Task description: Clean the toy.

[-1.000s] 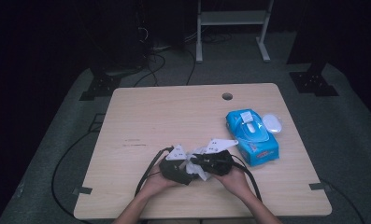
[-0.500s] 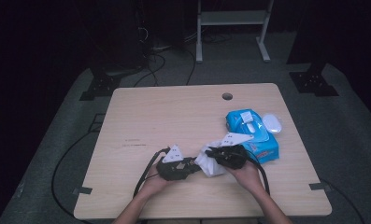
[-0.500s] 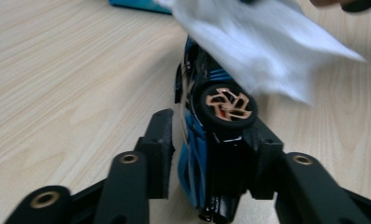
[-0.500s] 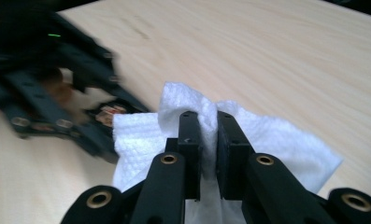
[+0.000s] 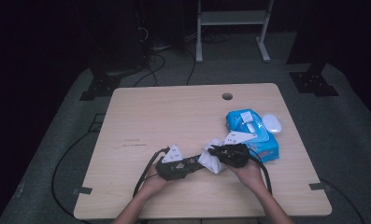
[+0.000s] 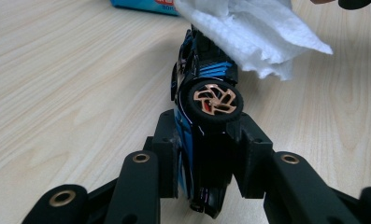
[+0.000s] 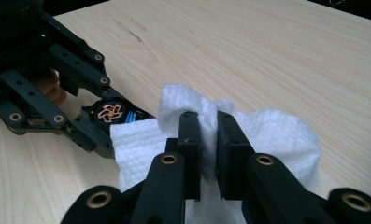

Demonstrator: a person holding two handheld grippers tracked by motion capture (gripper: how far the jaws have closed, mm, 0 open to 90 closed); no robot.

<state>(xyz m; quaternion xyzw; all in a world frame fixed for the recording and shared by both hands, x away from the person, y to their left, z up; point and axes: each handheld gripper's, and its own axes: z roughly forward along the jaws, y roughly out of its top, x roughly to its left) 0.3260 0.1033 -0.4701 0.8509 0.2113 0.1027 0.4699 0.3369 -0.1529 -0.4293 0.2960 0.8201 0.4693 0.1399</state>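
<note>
Two grippers near table's [image 5: 141, 112] front edge: left gripper [image 6: 203, 154] has just closed, pinching toy car [image 6: 206, 107]; right gripper [image 7: 209, 140] pinches white wipe [image 7: 272, 135] draped over car.

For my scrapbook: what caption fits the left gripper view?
Left tool clamps a blue toy car on its side; white wipe drapes over it.

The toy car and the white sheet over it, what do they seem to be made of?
The toy car looks like glossy black and blue plastic, its shell catching glints, with a matte, rubber-like tyre around a copper-coloured rim. The white sheet looks like soft embossed paper tissue or a wipe: a fine dimpled weave, limp folds, no shine.
</note>
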